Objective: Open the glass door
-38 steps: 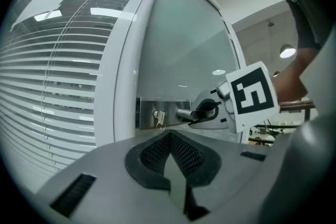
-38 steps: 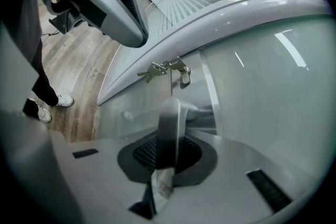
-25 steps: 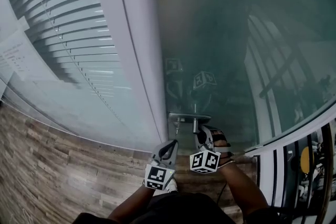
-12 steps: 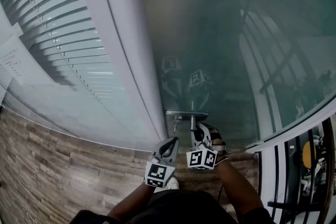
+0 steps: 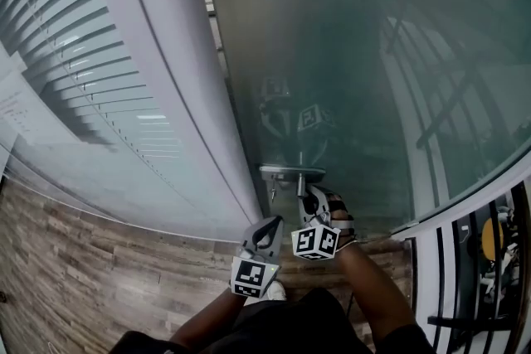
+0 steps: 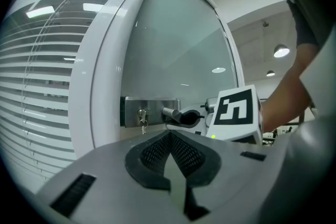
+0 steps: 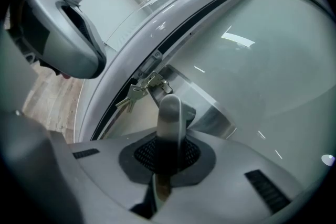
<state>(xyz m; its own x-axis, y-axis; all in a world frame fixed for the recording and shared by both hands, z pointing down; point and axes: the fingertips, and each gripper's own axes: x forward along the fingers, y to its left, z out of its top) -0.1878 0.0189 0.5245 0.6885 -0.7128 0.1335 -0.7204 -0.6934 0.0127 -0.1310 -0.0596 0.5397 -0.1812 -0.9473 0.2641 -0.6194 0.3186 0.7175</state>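
The glass door (image 5: 348, 79) carries a metal lock plate (image 5: 290, 172) with a lever handle (image 5: 300, 183) and keys (image 5: 272, 193) hanging from the lock. My right gripper (image 5: 309, 201) is shut on the lever handle (image 7: 169, 113), which stands up between the pads, with the keys (image 7: 134, 94) just beyond. A narrow dark gap shows between the door's edge and the white frame (image 5: 166, 70). My left gripper (image 5: 267, 226) hangs just left of the right one, a little short of the lock plate (image 6: 149, 110). The left gripper (image 6: 170, 139) is shut and holds nothing.
White blinds (image 5: 75, 46) hang behind the fixed glass panel to the left. Wood-look flooring (image 5: 75, 278) runs below. A second glass pane with a white frame (image 5: 465, 203) and black railings (image 5: 489, 261) borders the right side.
The door's edge has parted from the white frame, and a gap now shows along it. My right gripper has shifted slightly left with the handle and rolled. The left gripper has stayed put.
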